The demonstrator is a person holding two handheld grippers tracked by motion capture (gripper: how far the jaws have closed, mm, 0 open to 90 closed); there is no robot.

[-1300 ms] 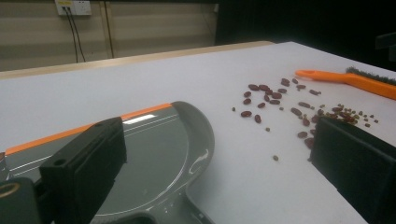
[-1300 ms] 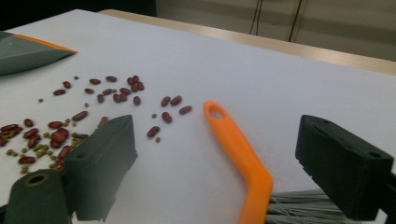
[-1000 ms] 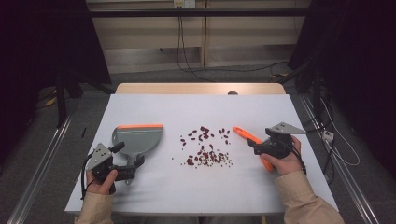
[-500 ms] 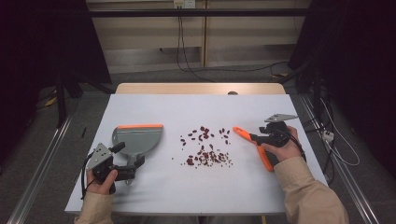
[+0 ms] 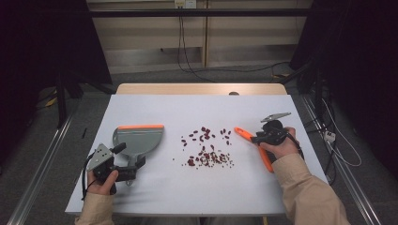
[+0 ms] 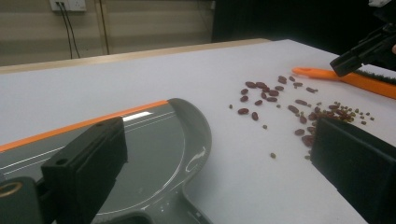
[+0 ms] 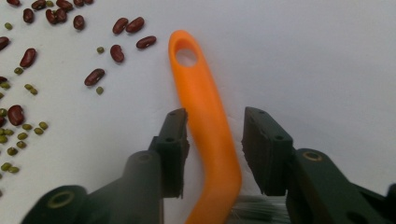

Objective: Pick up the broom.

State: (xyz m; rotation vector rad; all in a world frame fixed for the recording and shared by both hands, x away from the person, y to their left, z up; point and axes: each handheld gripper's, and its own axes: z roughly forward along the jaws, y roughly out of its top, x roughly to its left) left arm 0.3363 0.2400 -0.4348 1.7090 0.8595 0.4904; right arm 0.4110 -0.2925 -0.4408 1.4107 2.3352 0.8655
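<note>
Right hand-held gripper (image 7: 212, 151) straddles the orange brush handle (image 7: 205, 116), jaws spread; left hand-held gripper (image 6: 224, 172) spread by the dustpan (image 6: 154, 154)

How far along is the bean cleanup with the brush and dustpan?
Nothing is swept yet: the red and green beans lie scattered on the table, and the grey dustpan is empty. In hand: the right hand-held gripper straddles the orange brush handle, jaws open, one touching it. The left hand-held gripper sits open at the dustpan's handle. Left: gripping both tools, sweeping, collecting.
</note>
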